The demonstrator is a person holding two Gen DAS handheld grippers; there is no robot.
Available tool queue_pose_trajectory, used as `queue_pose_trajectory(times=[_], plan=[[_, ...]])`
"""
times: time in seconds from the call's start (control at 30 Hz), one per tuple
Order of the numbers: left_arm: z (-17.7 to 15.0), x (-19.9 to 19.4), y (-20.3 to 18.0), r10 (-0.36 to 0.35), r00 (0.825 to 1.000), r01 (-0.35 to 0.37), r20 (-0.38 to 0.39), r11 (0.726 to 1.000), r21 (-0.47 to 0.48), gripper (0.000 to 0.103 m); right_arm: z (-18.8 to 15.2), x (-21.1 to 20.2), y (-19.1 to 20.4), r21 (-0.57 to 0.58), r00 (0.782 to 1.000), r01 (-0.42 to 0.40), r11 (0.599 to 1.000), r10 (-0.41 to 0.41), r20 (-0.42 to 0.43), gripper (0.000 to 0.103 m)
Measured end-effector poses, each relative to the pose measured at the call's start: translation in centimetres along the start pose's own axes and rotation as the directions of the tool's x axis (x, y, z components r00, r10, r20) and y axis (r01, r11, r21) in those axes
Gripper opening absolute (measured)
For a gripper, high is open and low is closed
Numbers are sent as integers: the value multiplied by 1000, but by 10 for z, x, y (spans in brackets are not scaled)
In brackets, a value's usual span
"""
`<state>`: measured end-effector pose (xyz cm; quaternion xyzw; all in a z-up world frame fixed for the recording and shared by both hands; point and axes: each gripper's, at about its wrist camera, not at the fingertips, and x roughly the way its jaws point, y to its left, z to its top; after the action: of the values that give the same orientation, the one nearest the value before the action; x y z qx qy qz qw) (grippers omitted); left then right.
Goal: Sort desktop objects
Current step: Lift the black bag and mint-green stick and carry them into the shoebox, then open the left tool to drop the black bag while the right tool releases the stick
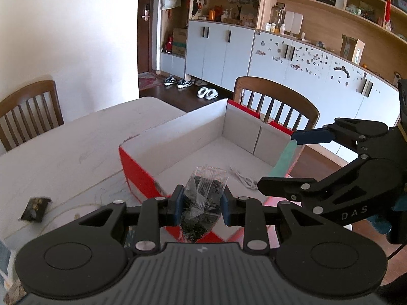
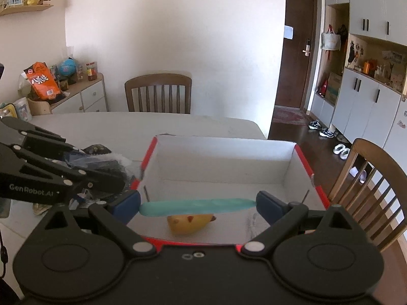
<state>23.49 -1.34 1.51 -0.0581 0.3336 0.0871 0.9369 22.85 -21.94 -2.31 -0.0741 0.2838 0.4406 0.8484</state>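
The left gripper [image 1: 201, 204] has its jaws drawn narrow, clamped on a clear plastic packet [image 1: 203, 198] above the near wall of the red-and-white box [image 1: 178, 137]. The right gripper [image 2: 198, 203] stands wide, its pads gripping a long teal object [image 2: 197, 206] endwise over the box interior.

My left tongs [image 1: 201, 207] pitched down, blue pads nearly together, clamped on a clear plastic bag [image 1: 203, 198]. My right tongs [image 2: 198, 207] also pitched down, jaws spread wide, gripping a long teal piece [image 2: 197, 206] end to end between the pads. Both tongs sit side by side, close together.
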Motion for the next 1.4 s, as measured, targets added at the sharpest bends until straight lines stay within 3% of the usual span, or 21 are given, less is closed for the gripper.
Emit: queue_pose_trajectory(times=[0.6, 0.9, 1.03, 1.4], plan=[[47, 93, 1, -13, 992, 24, -125, 996, 84, 28, 10, 58, -53, 57, 981, -38, 998, 48, -187, 98], [60, 137, 1, -9, 978, 41, -210, 988, 146, 28, 10, 97, -60, 72, 935, -69, 995, 89, -344, 97], [60, 156, 4, -2, 965, 45, -261, 986, 158, 28, 10, 107, -60, 69, 924, -75, 995, 96, -369, 97], [52, 194, 8, 34, 929, 37, -368, 982, 185, 28, 4, 132, -60, 54, 862, -117, 992, 128, -490, 97]])
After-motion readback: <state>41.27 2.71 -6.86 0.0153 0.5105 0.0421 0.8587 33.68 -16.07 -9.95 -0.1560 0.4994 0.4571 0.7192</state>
